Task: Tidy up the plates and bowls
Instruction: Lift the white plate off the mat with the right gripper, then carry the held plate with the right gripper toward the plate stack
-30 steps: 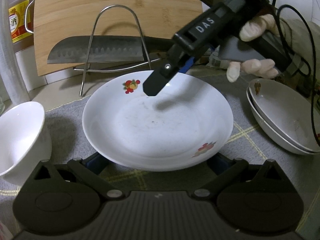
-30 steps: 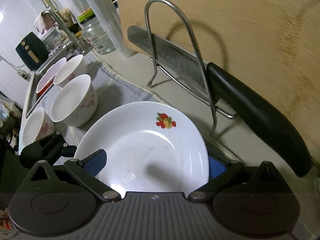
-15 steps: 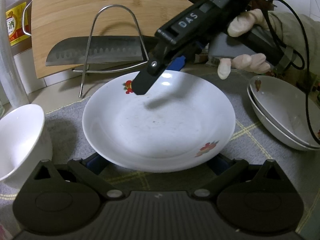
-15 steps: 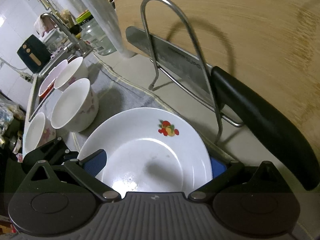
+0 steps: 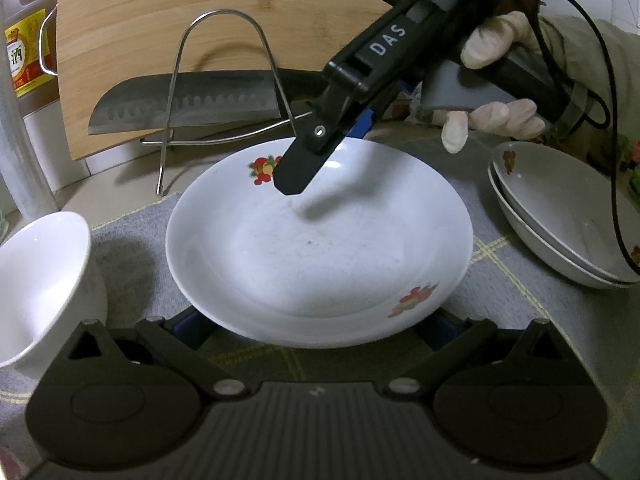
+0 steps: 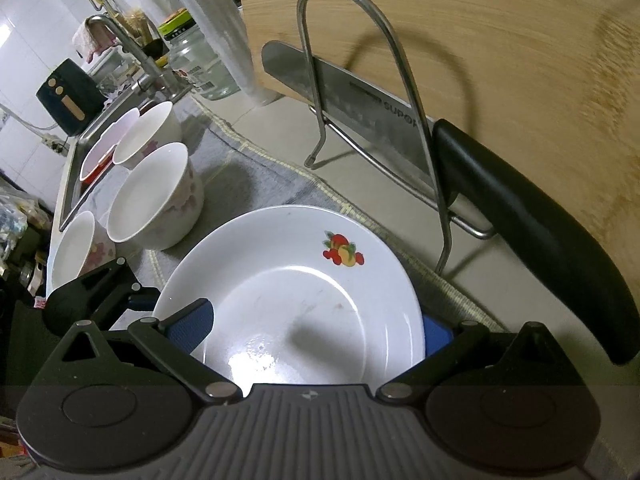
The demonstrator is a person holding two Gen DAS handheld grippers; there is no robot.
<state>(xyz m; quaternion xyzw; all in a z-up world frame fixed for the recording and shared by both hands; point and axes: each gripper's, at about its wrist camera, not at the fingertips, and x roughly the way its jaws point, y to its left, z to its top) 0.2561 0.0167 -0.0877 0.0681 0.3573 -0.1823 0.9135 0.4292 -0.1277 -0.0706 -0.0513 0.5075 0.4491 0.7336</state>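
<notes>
Three bowls (image 6: 154, 196) show only beyond the right claw (image 6: 316, 328).

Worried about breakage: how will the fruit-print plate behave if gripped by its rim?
The plate looks like glazed ceramic: likely stiff, breakable. Its glossy, glinting surface may be slippery. Wide and shallow, it would probably tilt when held by one edge.

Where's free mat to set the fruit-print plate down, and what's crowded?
Bare grey mat lies between the fruit-print plate and the stacked plates; a smaller patch sits between it and the near bowl. Crowded: the bowls by the sink, and the knife rack behind.
</notes>
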